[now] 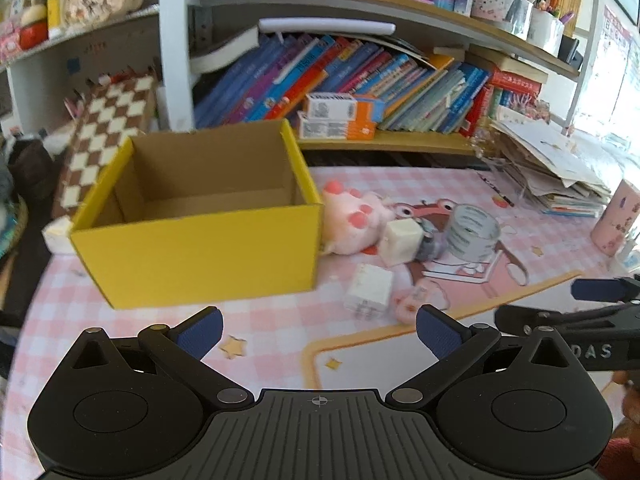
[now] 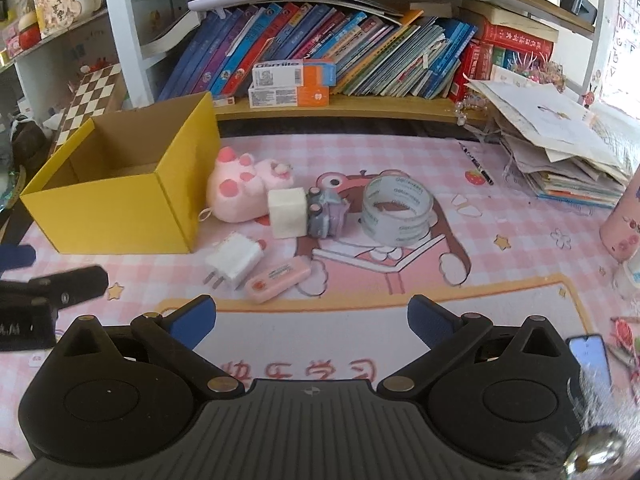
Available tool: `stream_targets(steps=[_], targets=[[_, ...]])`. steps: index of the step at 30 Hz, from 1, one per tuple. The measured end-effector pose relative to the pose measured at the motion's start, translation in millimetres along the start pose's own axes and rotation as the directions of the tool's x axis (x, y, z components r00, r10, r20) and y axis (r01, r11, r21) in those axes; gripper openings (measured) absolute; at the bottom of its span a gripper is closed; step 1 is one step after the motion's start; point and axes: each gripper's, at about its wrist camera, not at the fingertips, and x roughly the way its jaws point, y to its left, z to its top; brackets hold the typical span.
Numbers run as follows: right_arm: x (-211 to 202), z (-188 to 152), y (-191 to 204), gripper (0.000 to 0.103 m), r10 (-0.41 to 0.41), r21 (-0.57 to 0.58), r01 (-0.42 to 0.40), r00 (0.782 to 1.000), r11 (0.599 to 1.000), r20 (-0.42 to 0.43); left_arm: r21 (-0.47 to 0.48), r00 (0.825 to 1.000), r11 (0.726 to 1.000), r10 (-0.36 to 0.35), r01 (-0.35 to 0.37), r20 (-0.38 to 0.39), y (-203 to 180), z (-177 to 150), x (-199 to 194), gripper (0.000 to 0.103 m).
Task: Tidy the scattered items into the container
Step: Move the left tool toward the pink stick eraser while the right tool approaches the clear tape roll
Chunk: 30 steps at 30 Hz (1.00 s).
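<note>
Yellow box [image 2: 116, 196]: stands open-topped on the worktop [image 2: 520, 240], ahead and left of both tools; what shows of its inside looks bare, though the near floor is hidden.
Plush paw [image 2: 240, 188]: just beside the box's right wall.
Tape roll [image 2: 398, 210]: upright on its rim's flat, farthest right of the cluster, ahead of the right hand-held gripper [image 2: 312, 322].
White cube [image 2: 287, 218]: touching the small grey-purple toy [image 2: 326, 216], between paw and tape.
Charger plug [image 2: 234, 262]: prongs toward the camera, long axis slanting near-left to far-right.
Pink eraser case [image 2: 280, 280]: nearest item, just ahead-left of the right tool, long axis slanting likewise.
Left hand-held gripper [image 1: 318, 330]: fingers apart, nothing between them; box ahead-left, items ahead-right.
Right hand-held gripper: fingers apart, nothing held; nearer the cluster.
</note>
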Motion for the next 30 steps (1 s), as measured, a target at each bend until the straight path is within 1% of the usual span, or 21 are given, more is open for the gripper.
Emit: stream_targets(steps=[4, 8, 10, 11, 12, 13, 15, 17, 21, 25, 27, 30], targets=[[7, 3, -14, 0.103, 0.024, -0.021, -0.024, 1.0, 0.999, -0.004, -0.024, 1.0, 1.0, -0.01, 0.009, -0.027, -13, 0, 8, 0.103], [17, 5, -29, 0.1, 0.059, -0.025, -0.059, 0.998, 0.998, -0.027, -0.032, 1.0, 0.999, 0.006, -0.007, -0.022, -26, -4, 9, 0.102], [23, 7, -37, 0.094, 0.079, -0.018, -0.079, 0.996, 0.997, -0.041, -0.029, 1.0, 0.999, 0.017, -0.017, -0.021, -33, -4, 10, 0.102], [26, 7, -41, 0.089, 0.088, -0.015, -0.089, 0.995, 0.996, -0.05, -0.027, 1.0, 0.999, 0.021, -0.022, -0.021, -37, -5, 10, 0.102], [29, 8, -45, 0.086, 0.097, -0.012, -0.098, 0.994, 0.995, -0.059, -0.025, 0.999, 0.999, 0.026, -0.026, -0.022, -41, -5, 11, 0.102], [31, 8, -48, 0.085, 0.107, -0.009, -0.108, 0.992, 0.994, -0.066, -0.025, 0.999, 0.999, 0.029, -0.03, -0.023, -43, -4, 12, 0.102], [35, 8, -54, 0.077, 0.123, -0.005, -0.124, 0.99, 0.992, -0.071, -0.024, 0.999, 0.999, 0.038, -0.039, -0.029, -49, -4, 14, 0.102], [37, 9, -59, 0.073, 0.131, -0.005, -0.132, 0.989, 0.991, -0.073, -0.027, 0.998, 0.998, 0.049, -0.05, -0.042, -54, -3, 17, 0.103], [40, 9, -67, 0.073, 0.132, -0.013, -0.133, 0.988, 0.991, -0.077, -0.033, 0.995, 0.997, 0.069, -0.072, -0.069, -62, -3, 25, 0.103], [42, 11, -75, 0.075, 0.119, -0.015, -0.12, 0.991, 0.993, -0.069, -0.036, 0.995, 0.998, 0.055, -0.058, -0.081, -65, -4, 29, 0.103], [42, 13, -79, 0.083, 0.105, -0.014, -0.106, 0.992, 0.994, -0.062, -0.029, 0.996, 0.998, 0.047, -0.05, -0.072, -67, -5, 29, 0.103], [43, 15, -86, 0.087, 0.102, 0.002, -0.102, 0.994, 0.995, -0.043, -0.022, 0.996, 0.998, 0.053, -0.054, -0.076, -69, -4, 32, 0.103]])
